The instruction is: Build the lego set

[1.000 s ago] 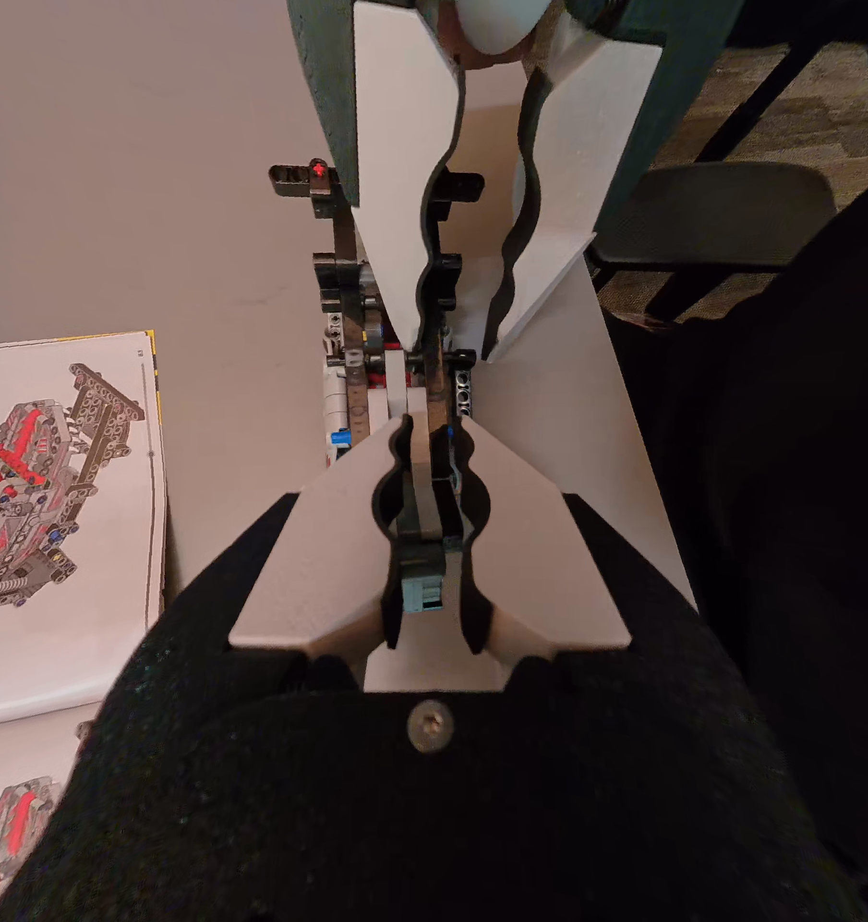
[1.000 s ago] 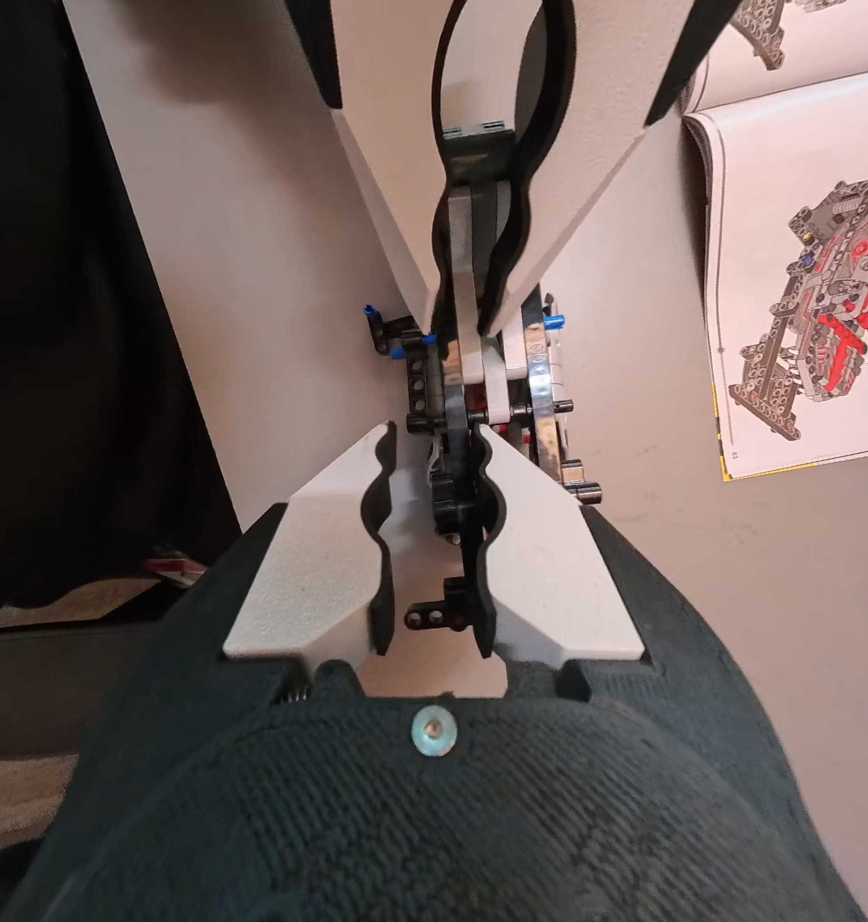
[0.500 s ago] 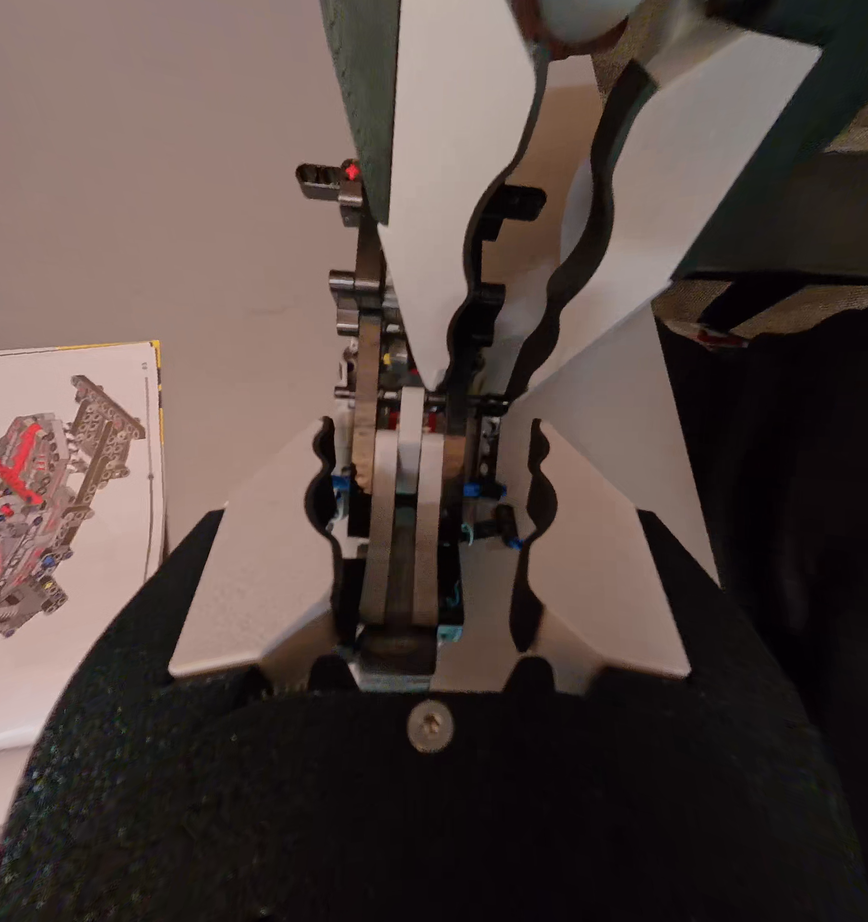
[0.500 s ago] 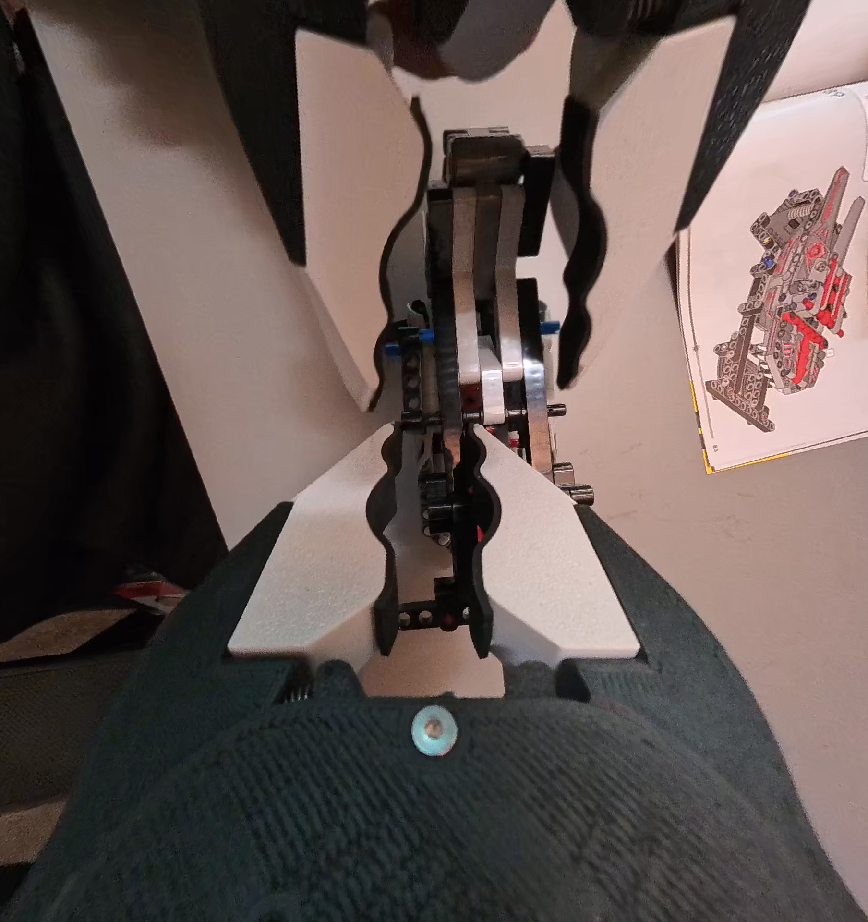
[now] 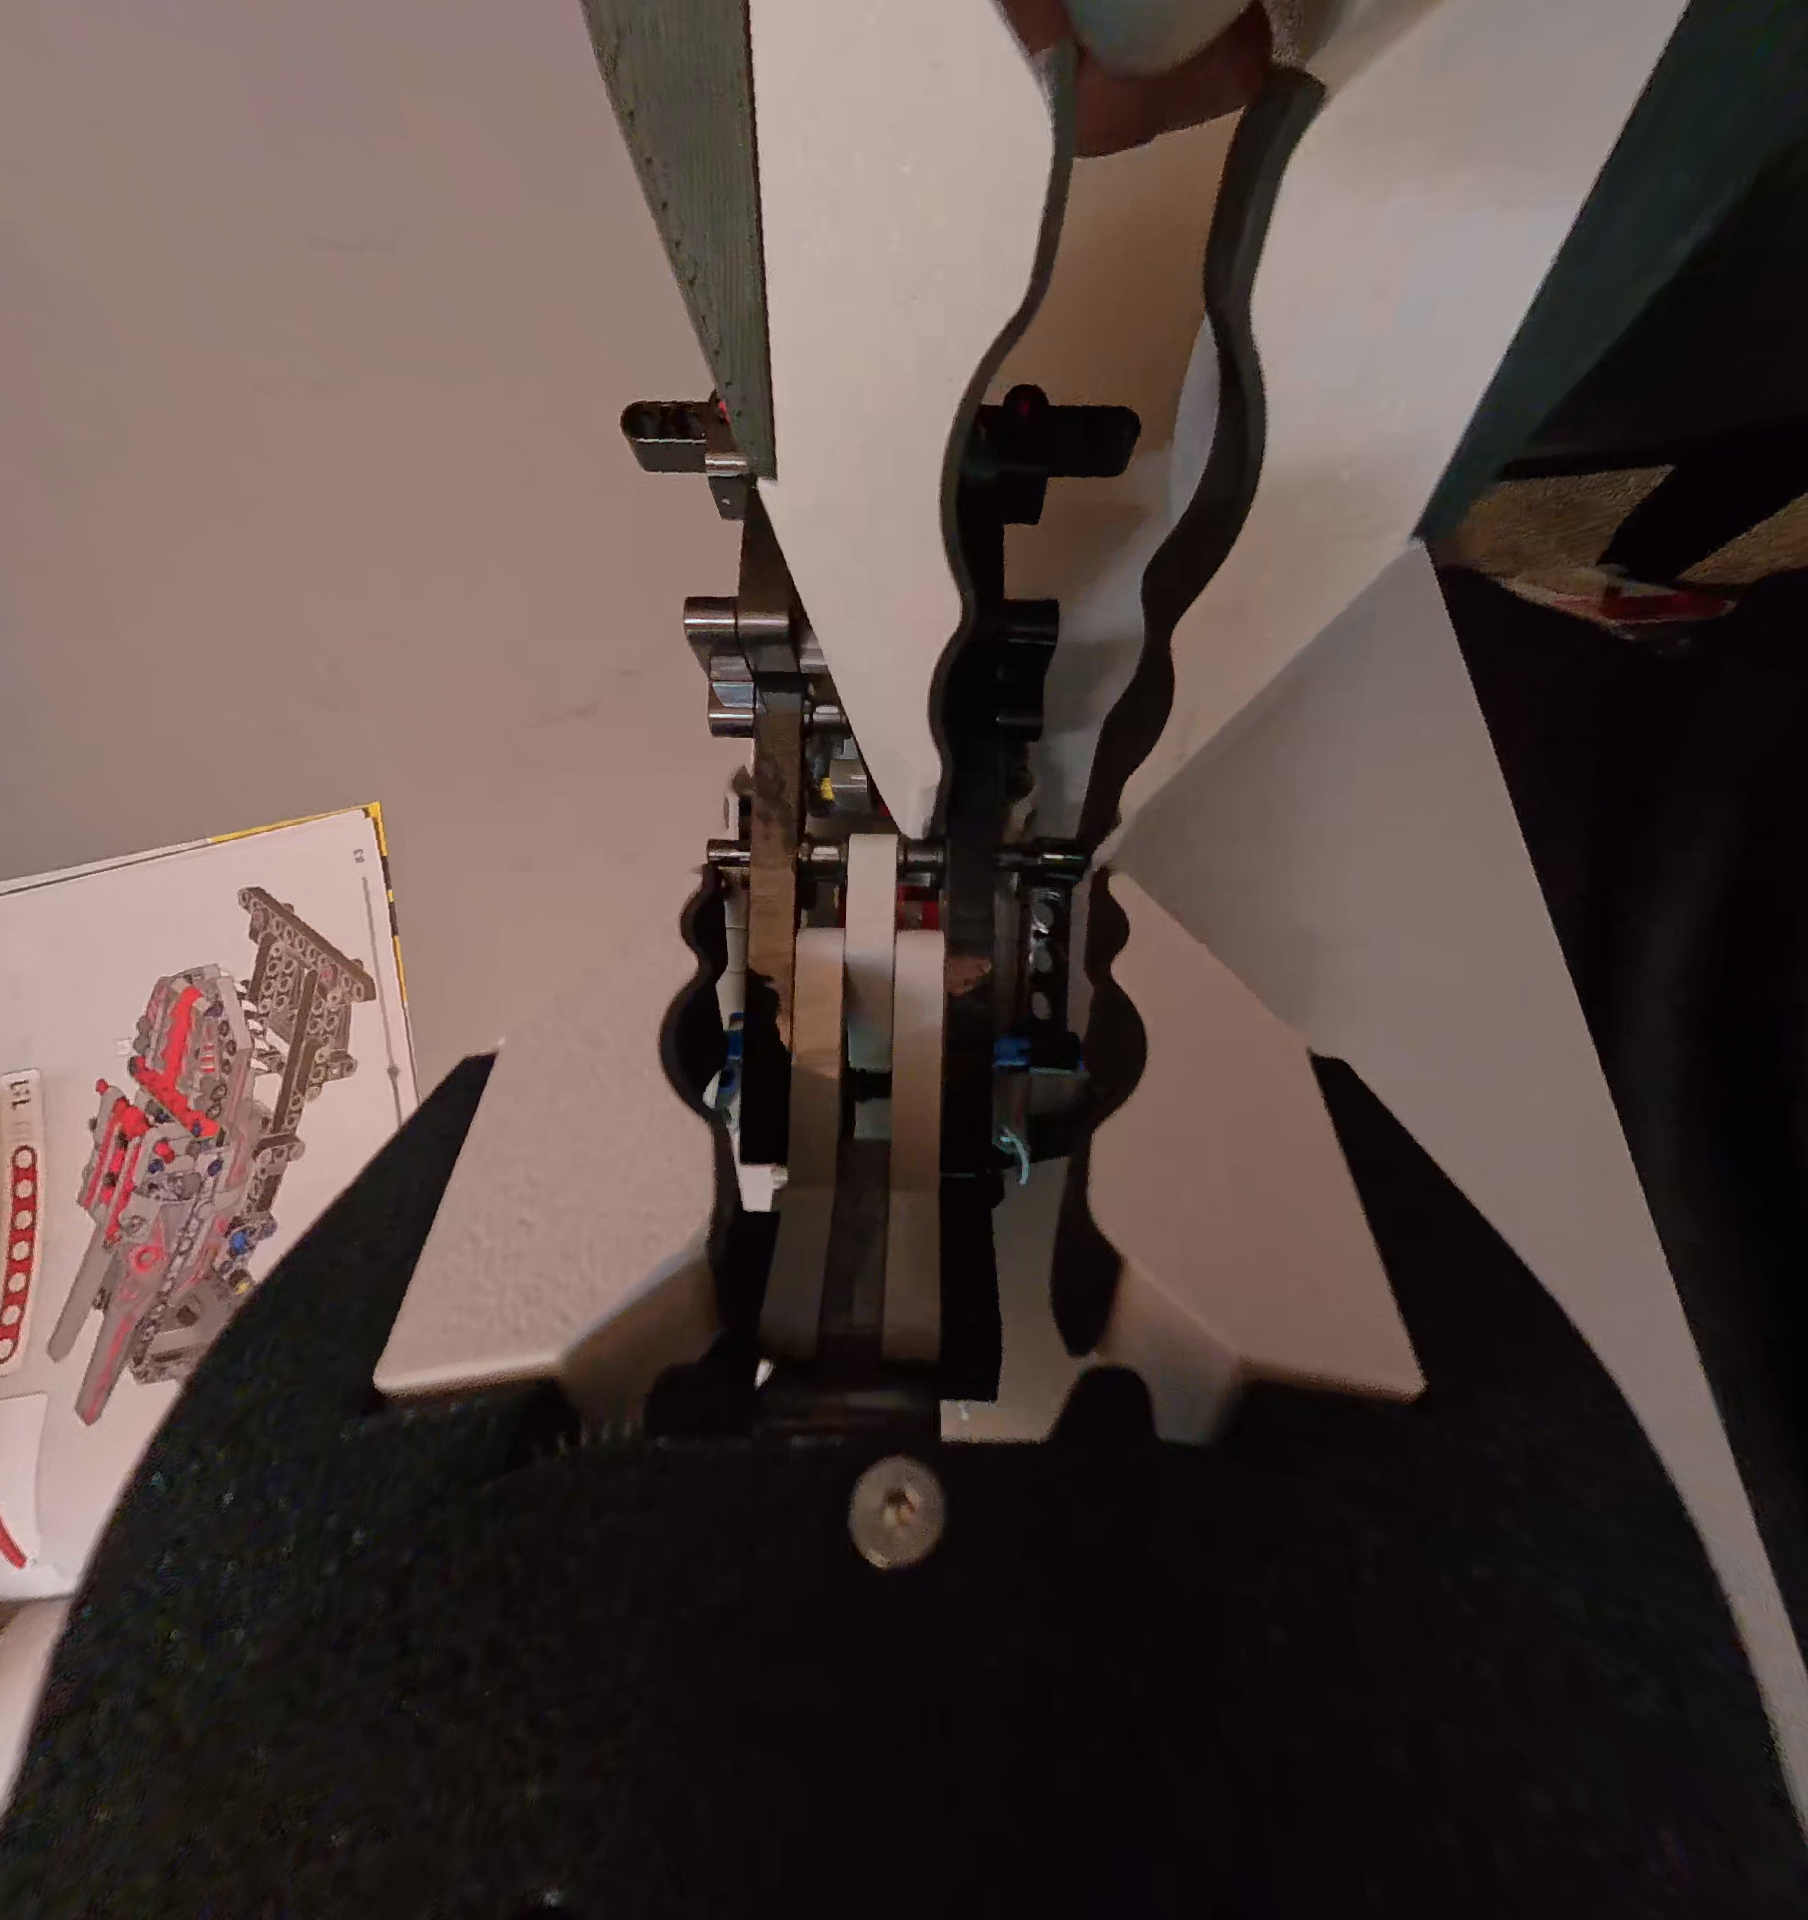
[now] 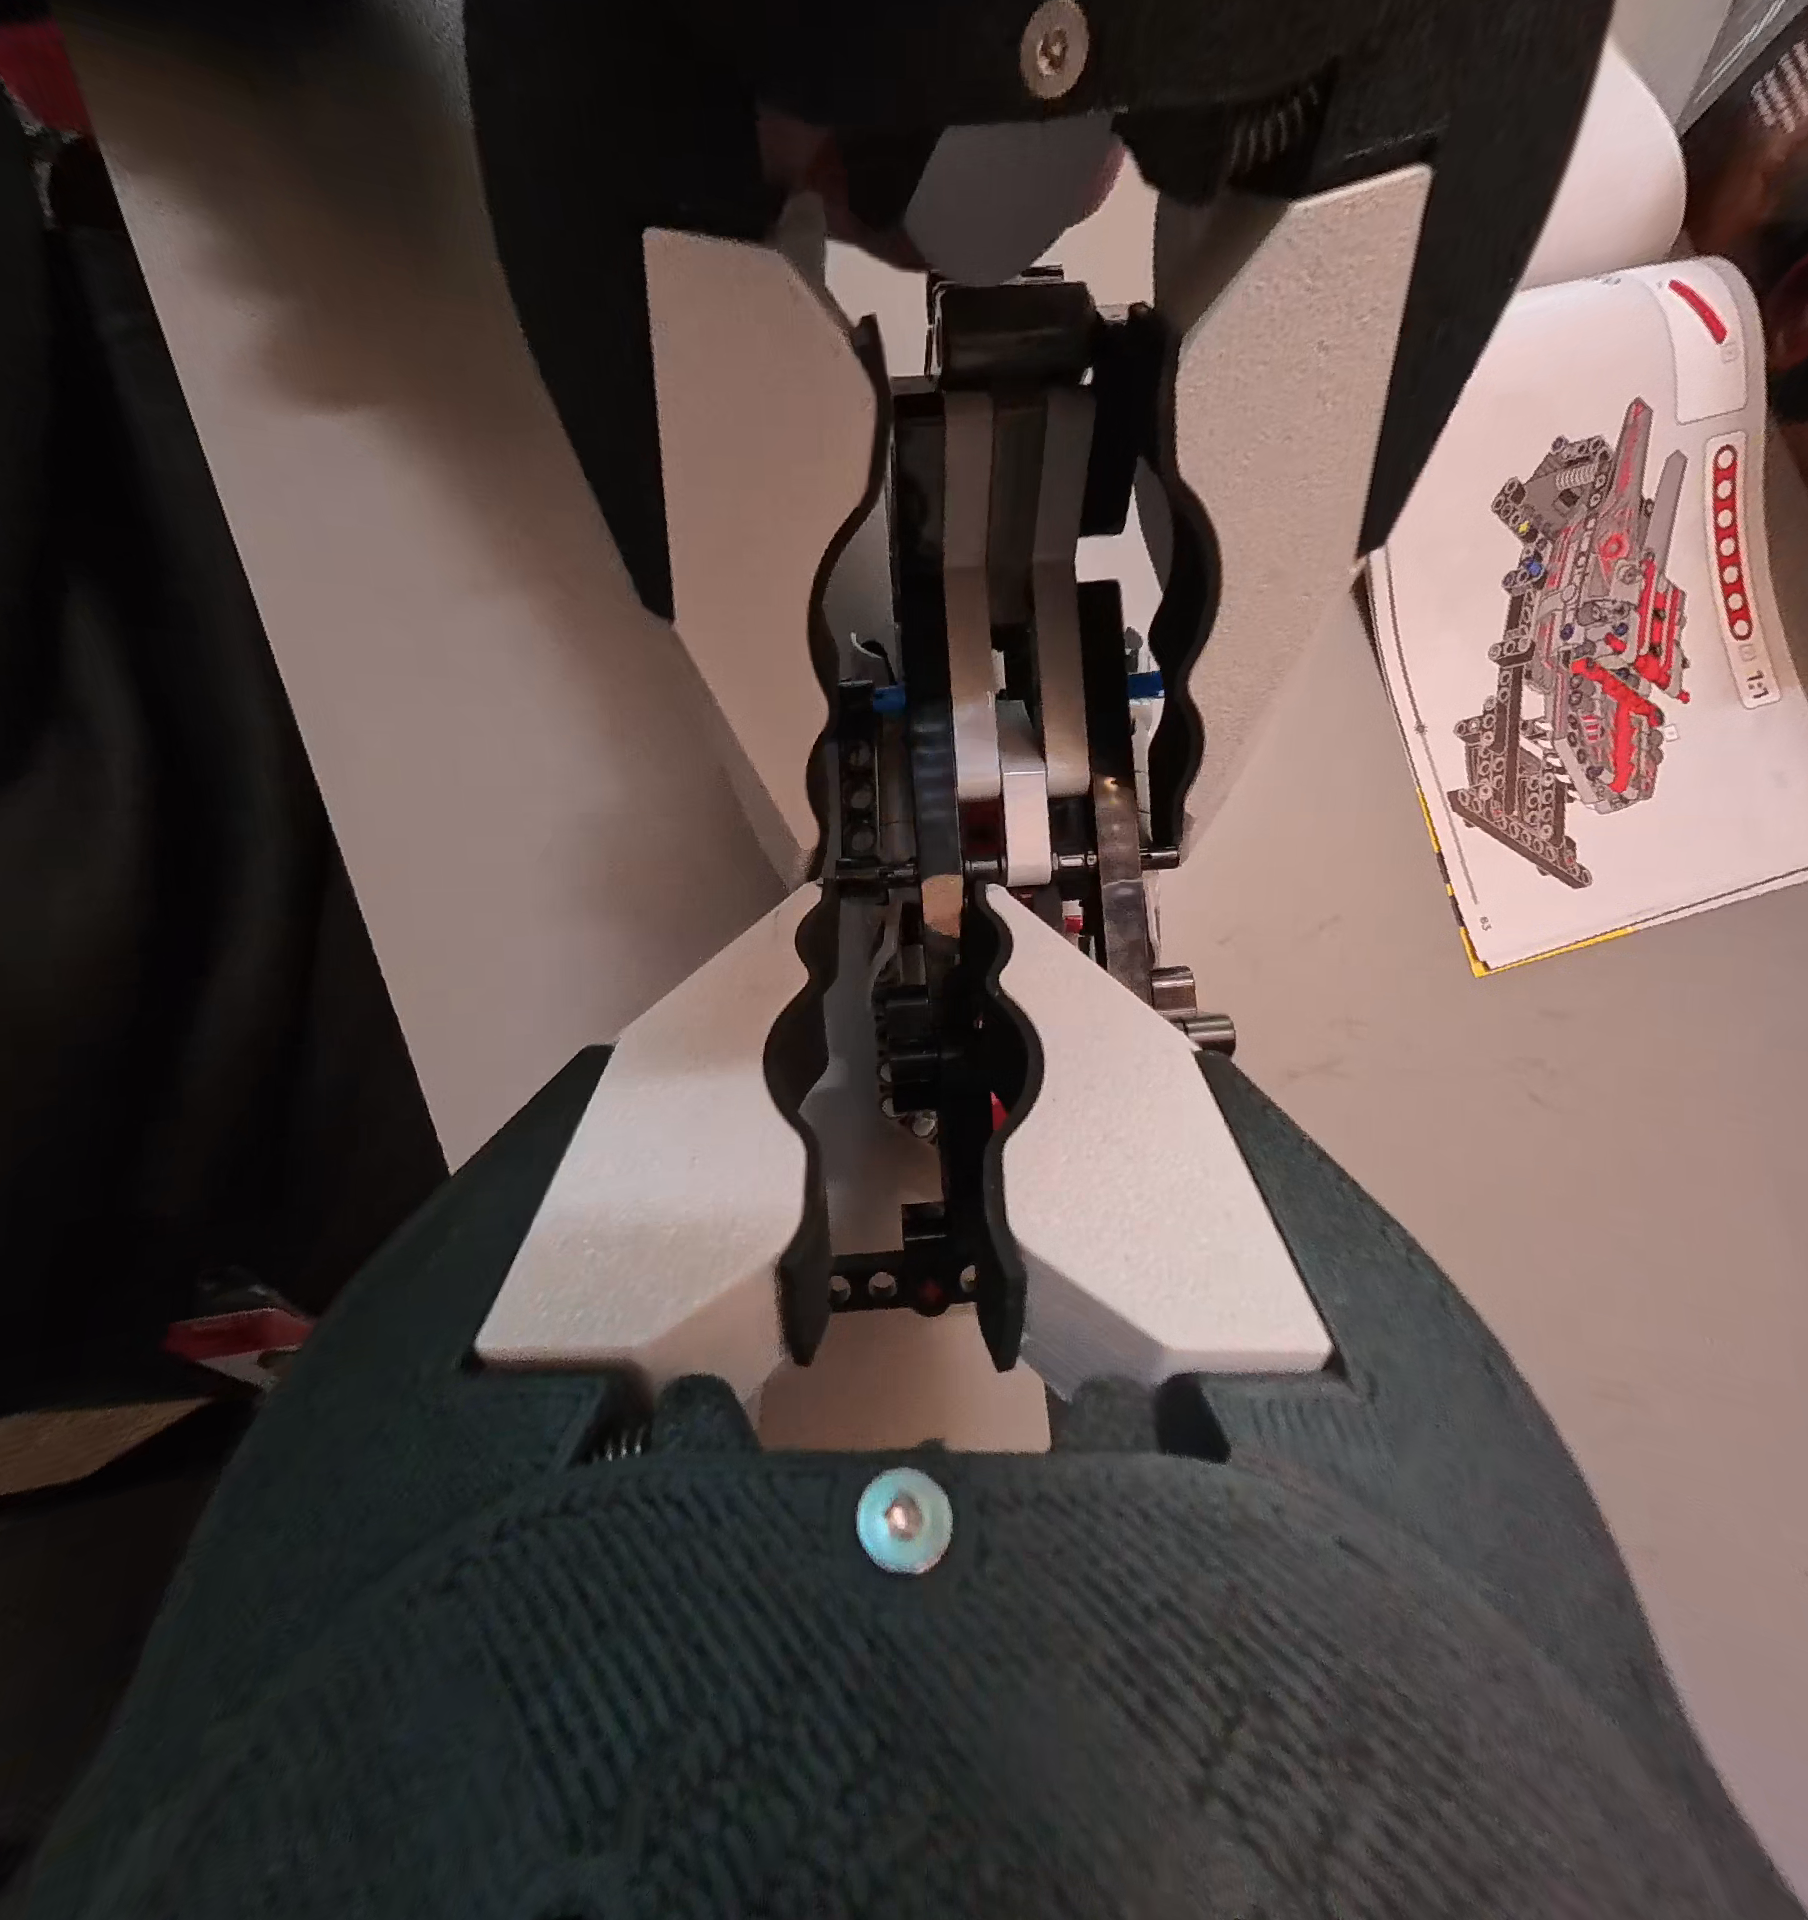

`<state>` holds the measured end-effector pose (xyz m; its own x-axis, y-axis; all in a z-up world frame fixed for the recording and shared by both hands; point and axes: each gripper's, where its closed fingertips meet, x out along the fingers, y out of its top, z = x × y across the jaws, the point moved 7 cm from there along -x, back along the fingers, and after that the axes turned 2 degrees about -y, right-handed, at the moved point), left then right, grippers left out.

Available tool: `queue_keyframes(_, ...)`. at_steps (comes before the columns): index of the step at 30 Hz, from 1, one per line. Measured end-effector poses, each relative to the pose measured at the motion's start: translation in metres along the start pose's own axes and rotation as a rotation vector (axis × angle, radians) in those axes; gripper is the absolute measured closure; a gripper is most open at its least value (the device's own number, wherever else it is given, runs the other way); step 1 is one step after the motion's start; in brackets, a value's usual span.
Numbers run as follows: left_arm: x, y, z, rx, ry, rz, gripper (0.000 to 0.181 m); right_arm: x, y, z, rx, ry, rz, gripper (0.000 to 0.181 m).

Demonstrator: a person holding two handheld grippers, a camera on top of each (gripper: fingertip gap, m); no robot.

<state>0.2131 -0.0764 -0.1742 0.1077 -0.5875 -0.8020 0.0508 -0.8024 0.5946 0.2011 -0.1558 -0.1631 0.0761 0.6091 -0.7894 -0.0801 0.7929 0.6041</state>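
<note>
Beige desk (image 5: 256, 436) fills the left of the left wrist view, lit warm and dim, with a few faint scuffs. Desk edge runs diagonally at right; past it, mottled tan floor (image 5: 1565, 520) and dark chair parts (image 6: 38, 1538), indistinct.

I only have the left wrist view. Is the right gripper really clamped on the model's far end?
Observer: In its own view, the right gripper has a black cross beam of the lego model spanning pad to pad, so it looks clamped.
Operator: How deep does the model sit in my left gripper?
Observer: Its dark end block is right up at the throat of the left gripper. I cannot tell whether those pads press.
</note>
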Motion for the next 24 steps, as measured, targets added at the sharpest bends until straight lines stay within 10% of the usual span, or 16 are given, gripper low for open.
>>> queue_keyframes(24, 0.0035, 0.0067, -0.0028, -0.006, -0.043, -0.019, 0.119, -0.0073, -0.0068, 0.0024, -0.054, 0.005, 0.033, 0.161)
